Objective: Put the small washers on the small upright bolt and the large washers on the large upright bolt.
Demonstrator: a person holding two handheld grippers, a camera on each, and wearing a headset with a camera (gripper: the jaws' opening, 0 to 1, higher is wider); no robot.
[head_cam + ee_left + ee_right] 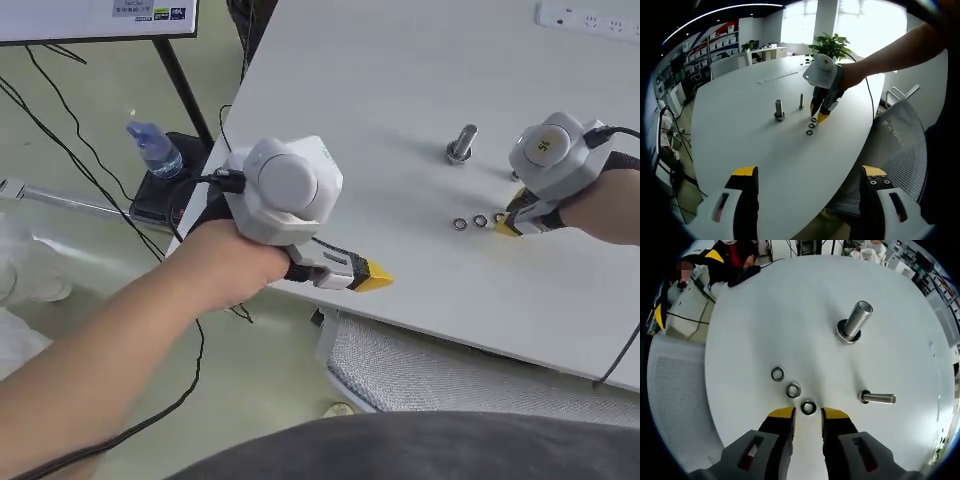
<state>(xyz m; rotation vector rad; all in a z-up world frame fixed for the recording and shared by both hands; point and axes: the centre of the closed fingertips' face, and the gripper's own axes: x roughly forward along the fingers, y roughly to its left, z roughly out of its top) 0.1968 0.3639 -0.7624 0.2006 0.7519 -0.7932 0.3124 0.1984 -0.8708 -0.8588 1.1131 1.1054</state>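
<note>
The right gripper [808,415] is hanging low over the white table [765,315], its jaws parted by a narrow gap and gripping nothing; the nearest washer [808,407] is lying flat just ahead of the yellow tips, in line with that gap, though whether the tips are touching it is hard to tell. The middle washer [793,390] and the far washer [777,373] are lying beyond it in a short slanting row, near one another but apart. The large bolt [855,321] is standing upright well past the row; a ring is showing around its foot, which may be a large washer or the bolt's own head. The small bolt [877,398] is standing to the right of the jaws, apart from the washers. The left gripper [809,172] is hovering over the table's near edge, jaws spread wide and empty, pointing across the table toward the bolts; the left hand [225,265] is wrapping around its grip. A mesh chair [900,140] is standing beside the table; a spray bottle [155,148] is sitting down by the floor.
</note>
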